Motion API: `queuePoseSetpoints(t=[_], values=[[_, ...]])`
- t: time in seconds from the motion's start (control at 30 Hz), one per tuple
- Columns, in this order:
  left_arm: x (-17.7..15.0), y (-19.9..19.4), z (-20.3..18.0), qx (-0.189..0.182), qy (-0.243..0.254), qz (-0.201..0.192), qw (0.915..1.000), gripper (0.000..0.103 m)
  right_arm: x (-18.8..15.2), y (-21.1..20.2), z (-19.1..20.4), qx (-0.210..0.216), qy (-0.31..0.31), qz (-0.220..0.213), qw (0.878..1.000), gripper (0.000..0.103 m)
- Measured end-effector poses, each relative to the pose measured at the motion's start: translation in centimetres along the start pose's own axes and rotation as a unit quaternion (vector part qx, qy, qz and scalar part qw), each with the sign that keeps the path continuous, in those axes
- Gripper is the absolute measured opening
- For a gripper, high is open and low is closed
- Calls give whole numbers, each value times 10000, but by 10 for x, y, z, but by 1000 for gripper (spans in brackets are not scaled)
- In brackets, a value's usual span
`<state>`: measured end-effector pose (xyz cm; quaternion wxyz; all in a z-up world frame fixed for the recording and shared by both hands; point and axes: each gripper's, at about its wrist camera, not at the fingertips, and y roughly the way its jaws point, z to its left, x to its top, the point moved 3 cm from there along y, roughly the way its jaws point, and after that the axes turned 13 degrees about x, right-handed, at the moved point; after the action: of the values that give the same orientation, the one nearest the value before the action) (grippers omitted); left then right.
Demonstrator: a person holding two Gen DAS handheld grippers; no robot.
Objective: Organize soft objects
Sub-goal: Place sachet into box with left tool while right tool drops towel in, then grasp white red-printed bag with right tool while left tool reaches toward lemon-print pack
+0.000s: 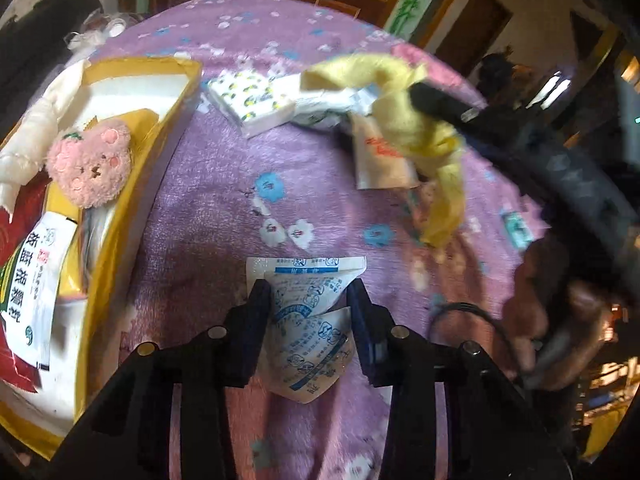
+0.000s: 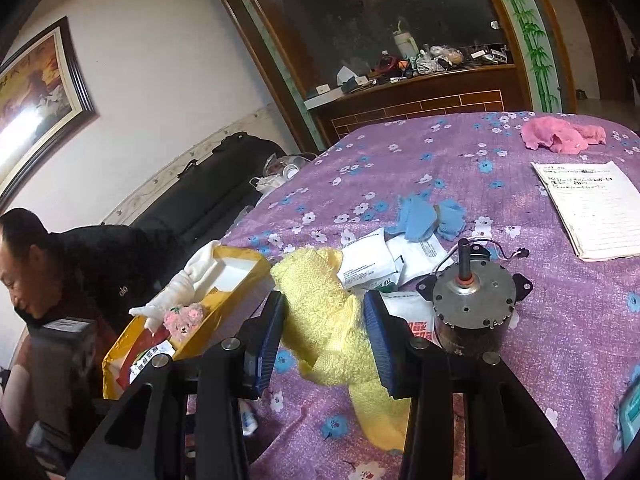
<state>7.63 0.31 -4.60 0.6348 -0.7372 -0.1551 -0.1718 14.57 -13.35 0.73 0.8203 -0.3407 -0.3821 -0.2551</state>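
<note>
Left tool [image 1: 310, 304] grips white sachet [image 1: 308, 320] — right tool [image 2: 325, 332] grips yellow towel [image 2: 332, 328].

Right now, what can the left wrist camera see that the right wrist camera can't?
Only the left wrist view shows the blue-printed packet between the left gripper jaws, and the dotted tissue pack. Only the right wrist view shows the motor, notebook, blue cloth, pink cloth and a man. Both show the yellow towel held by the right gripper, the yellow box and the pink bear.
</note>
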Motion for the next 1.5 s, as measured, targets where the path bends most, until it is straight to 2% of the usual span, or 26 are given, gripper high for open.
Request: queuePoseSetpoints(t=[0.1,0.17,0.23,0.33,0.4,0.57,0.73,0.93,1.0,1.1,1.17,1.3,1.43,1.5], values=[[2,-26,14,-497,-335,-70,9982,37,-2,1,2,100,-23,21,9999,40],[6,-50,25,-669,-459,-274,9963,37,-2,0,6,168,-80,15,9998,40],[11,-74,41,-621,-508,-555,9952,37,-4,0,10,213,-114,25,9997,40],[19,-101,72,-273,-632,-930,9933,37,-7,4,16,215,1,144,9997,40],[28,-108,92,-141,-746,-1063,9914,37,-5,8,30,456,166,190,9986,40],[46,-97,129,296,-808,-1231,9887,37,16,37,79,870,274,300,9954,40],[46,-58,160,789,-745,-970,9894,37,32,96,114,873,240,492,9947,40],[31,-31,178,785,-752,-730,9914,39,33,164,111,734,336,725,9941,40],[25,-28,180,637,-731,-798,9921,41,29,179,104,720,443,849,9928,42],[21,-33,181,410,-751,-877,9925,58,29,189,105,702,463,843,9929,49],[20,-35,181,215,-778,-887,9928,65,32,189,108,801,487,739,9929,81],[9,-47,187,201,-1119,-1218,9860,81,39,159,110,881,375,343,9948,85],[-5,-60,182,-82,-1296,-1405,9815,81,33,112,105,950,274,113,9950,91],[-10,-65,174,132,-1246,-1485,9809,81,29,86,95,805,173,36,9966,91]])
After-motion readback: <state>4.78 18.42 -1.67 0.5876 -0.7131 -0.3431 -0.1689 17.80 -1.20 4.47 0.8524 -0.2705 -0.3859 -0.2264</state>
